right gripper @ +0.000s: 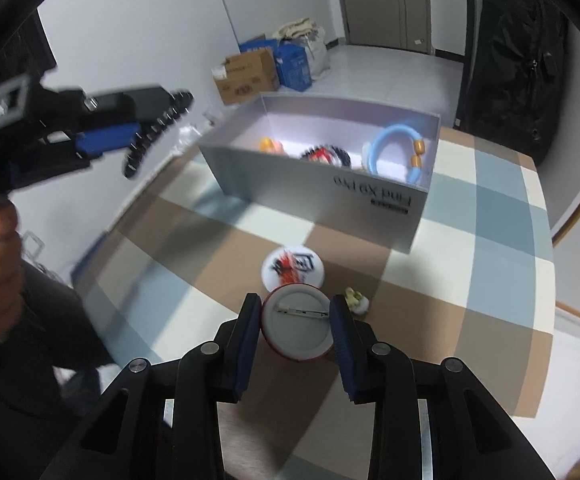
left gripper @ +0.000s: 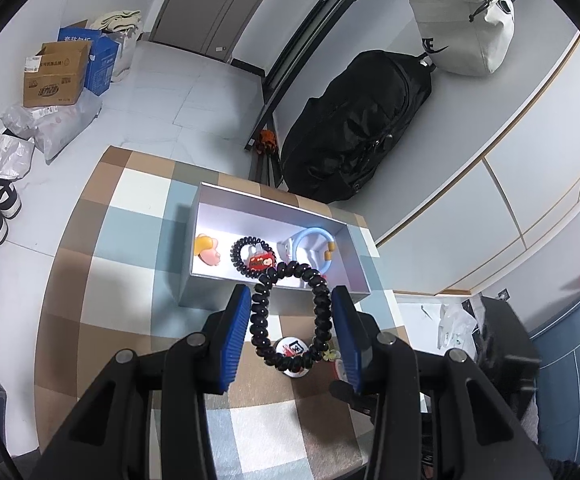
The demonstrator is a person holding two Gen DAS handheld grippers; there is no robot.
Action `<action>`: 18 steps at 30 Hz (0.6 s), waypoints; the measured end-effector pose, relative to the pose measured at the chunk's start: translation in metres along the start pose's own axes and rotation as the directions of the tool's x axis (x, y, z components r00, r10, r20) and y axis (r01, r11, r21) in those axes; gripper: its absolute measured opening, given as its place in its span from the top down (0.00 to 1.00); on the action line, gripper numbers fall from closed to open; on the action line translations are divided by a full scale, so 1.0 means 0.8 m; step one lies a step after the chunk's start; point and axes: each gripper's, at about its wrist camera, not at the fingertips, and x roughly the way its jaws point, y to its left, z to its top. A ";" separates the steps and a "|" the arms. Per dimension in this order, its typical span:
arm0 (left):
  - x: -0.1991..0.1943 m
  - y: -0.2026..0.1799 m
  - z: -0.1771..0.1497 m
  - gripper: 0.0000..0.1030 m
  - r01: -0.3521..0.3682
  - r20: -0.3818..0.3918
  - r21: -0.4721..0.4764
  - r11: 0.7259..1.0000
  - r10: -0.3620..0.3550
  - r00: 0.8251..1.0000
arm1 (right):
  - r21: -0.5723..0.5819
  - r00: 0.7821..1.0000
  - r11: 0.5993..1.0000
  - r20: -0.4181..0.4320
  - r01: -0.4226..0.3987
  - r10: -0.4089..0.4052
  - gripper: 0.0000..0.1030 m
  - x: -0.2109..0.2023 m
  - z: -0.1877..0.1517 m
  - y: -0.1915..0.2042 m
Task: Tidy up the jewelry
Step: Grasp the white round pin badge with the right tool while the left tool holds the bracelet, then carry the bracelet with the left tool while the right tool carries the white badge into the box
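- Left wrist view: left gripper (left gripper: 290, 320) has its jaws part-closed on a black spiral hair tie (left gripper: 290, 316), the blue pads pressing its two sides. The loop hangs in the air just before the near wall of the grey box (left gripper: 273, 300).
- In the box: an orange-pink clip (left gripper: 207, 249), a second spiral tie with a red charm (left gripper: 251, 258), a blue ring (left gripper: 314, 246).
- Step, as judged: carrying the tie to the box; next it must clear the wall, then the jaws part.
- Right wrist view: right gripper (right gripper: 296, 328) is clamped on a round pin badge (right gripper: 297, 326), pin-back facing the camera, just above the checked cloth (right gripper: 490, 208).
- A printed badge (right gripper: 293, 268) lies just beyond; the small yellow-green item (right gripper: 356, 299) beside the jaw is too blurred to name.
- The badge's face is hidden.
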 end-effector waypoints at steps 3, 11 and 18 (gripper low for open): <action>0.003 0.002 0.005 0.65 0.006 0.000 -0.020 1.000 -0.006 1.000 | 0.018 0.999 0.999 0.041 -0.030 0.029 0.67 -0.013 0.007 0.001; 0.008 0.003 0.025 0.65 -0.020 0.043 -0.038 0.999 0.022 0.999 | 0.085 0.984 0.991 0.150 -0.108 0.094 0.67 -0.036 0.035 -0.016; 0.028 0.006 0.037 0.65 -0.060 0.041 -0.057 0.997 0.062 0.997 | 0.151 0.975 0.980 0.198 -0.131 0.100 0.67 -0.041 0.067 -0.036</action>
